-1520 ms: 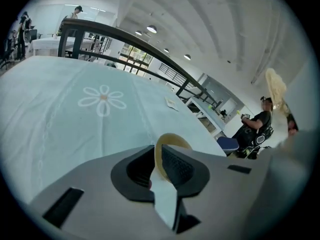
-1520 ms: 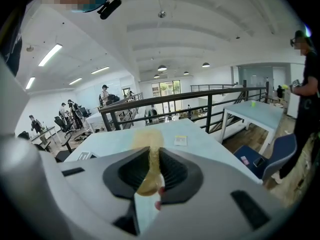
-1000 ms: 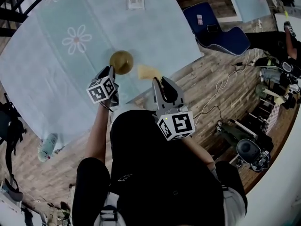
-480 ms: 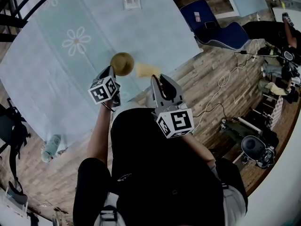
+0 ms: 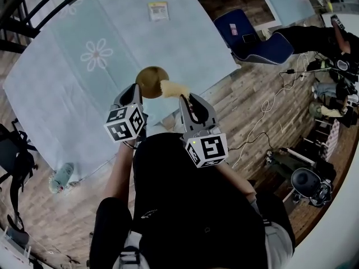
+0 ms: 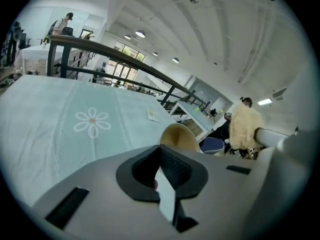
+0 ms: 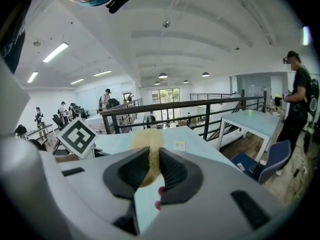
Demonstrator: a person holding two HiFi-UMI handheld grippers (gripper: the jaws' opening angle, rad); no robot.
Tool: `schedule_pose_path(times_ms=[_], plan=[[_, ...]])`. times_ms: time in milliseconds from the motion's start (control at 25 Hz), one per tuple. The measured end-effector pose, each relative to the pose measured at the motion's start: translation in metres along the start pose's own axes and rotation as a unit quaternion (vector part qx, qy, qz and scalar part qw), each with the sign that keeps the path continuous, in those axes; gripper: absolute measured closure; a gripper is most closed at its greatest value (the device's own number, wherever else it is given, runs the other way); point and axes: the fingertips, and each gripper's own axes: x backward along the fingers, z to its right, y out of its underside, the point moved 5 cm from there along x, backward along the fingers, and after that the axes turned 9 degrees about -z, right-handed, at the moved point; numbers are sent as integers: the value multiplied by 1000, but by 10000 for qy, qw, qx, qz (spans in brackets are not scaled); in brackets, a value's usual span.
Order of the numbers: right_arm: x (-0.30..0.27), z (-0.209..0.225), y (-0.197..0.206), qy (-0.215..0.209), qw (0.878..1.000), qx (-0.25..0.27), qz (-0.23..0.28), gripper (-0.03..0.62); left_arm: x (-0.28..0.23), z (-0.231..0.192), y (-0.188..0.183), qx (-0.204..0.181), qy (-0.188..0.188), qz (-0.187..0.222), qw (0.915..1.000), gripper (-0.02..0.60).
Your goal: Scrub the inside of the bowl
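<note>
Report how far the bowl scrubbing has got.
Done: the left gripper is shut on the rim of the bowl, and the right gripper is shut on the yellow sponge. In hand: the sponge sits just beside the bowl's rim, seemingly not inside it. Left: all the scrubbing of the inside; no contact between sponge and inner surface shows.

Left gripper: jaws point to 12 o'clock, closed on the rim of the bowl. Right gripper, at its 3 o'clock and near it: jaws point to 11 o'clock, clamped on the sponge. Left forearm and right forearm reach forward from the torso.
</note>
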Motion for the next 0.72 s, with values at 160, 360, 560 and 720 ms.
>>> schedule_pose_path(times_ms=[160, 360, 560, 720], plan=[[1, -4, 0, -69, 10000, 61, 35, 531, 24, 21, -12, -216, 71, 158, 9996, 566], [-5, -11, -1, -293, 9992, 256, 11, 531, 56, 50, -21, -349, 37, 548, 9979, 566], [-9, -34, -16, -426, 9961, 702, 329, 531, 77, 62, -24, -400, -1, 742, 9964, 566], [-12, -39, -17, -337, 9945, 925, 367, 531, 82, 66, -21, -378, -24, 806, 9960, 566]])
